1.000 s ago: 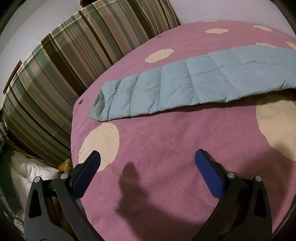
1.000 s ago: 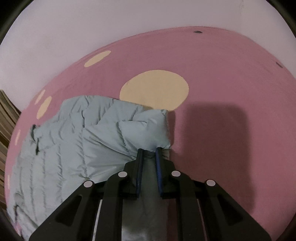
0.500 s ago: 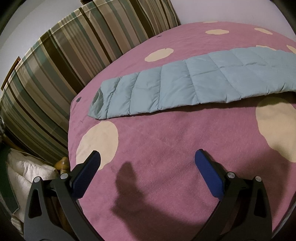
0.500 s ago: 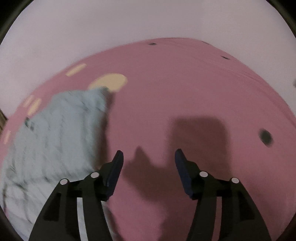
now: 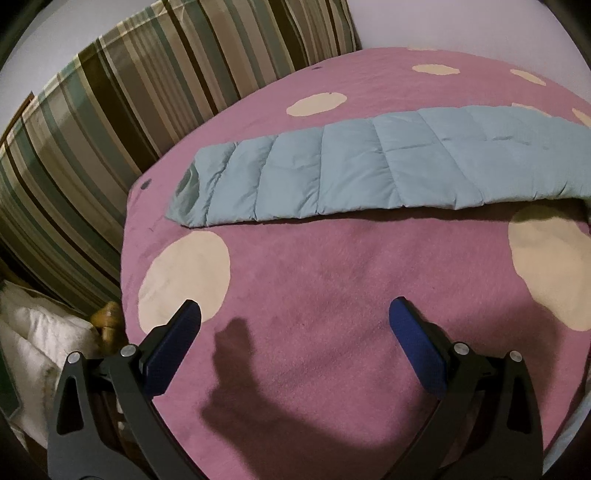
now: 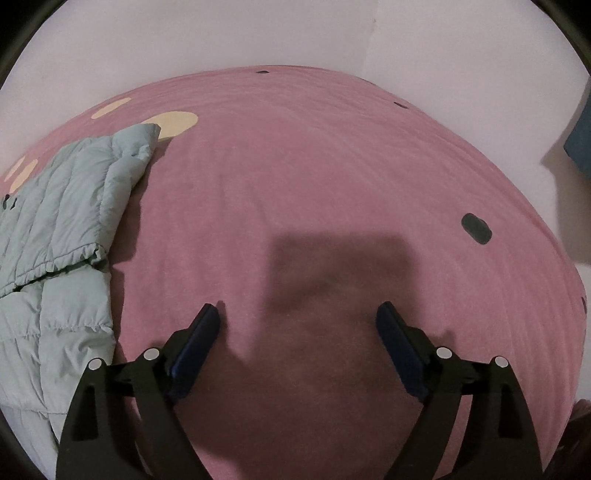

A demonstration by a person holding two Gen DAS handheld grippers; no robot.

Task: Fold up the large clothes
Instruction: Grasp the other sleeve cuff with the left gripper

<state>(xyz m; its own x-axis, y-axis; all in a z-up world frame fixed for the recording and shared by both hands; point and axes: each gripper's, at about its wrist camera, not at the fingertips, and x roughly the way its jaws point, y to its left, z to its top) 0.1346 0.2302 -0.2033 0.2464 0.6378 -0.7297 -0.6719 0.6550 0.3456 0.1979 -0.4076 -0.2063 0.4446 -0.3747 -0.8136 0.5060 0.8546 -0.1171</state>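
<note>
A pale blue quilted jacket (image 5: 369,170) lies spread on a pink bedspread (image 5: 314,277) with cream spots. One long sleeve reaches to the left in the left wrist view. My left gripper (image 5: 295,314) hovers open over bare bedspread, well in front of the sleeve. In the right wrist view the jacket (image 6: 62,221) lies bunched at the left edge. My right gripper (image 6: 297,314) stands to its right over bare pink cloth; its jaws are opening, with nothing between them.
A striped cushion or headboard (image 5: 110,122) runs along the bed's far left side. White bedding (image 5: 33,339) is heaped beside the bed at lower left. A pale wall (image 6: 295,33) lies beyond the bed, with a blue object (image 6: 581,144) at the right.
My right gripper let go of the jacket's edge, opened wide and swung right, away from it. The left gripper stayed open and barely moved.
</note>
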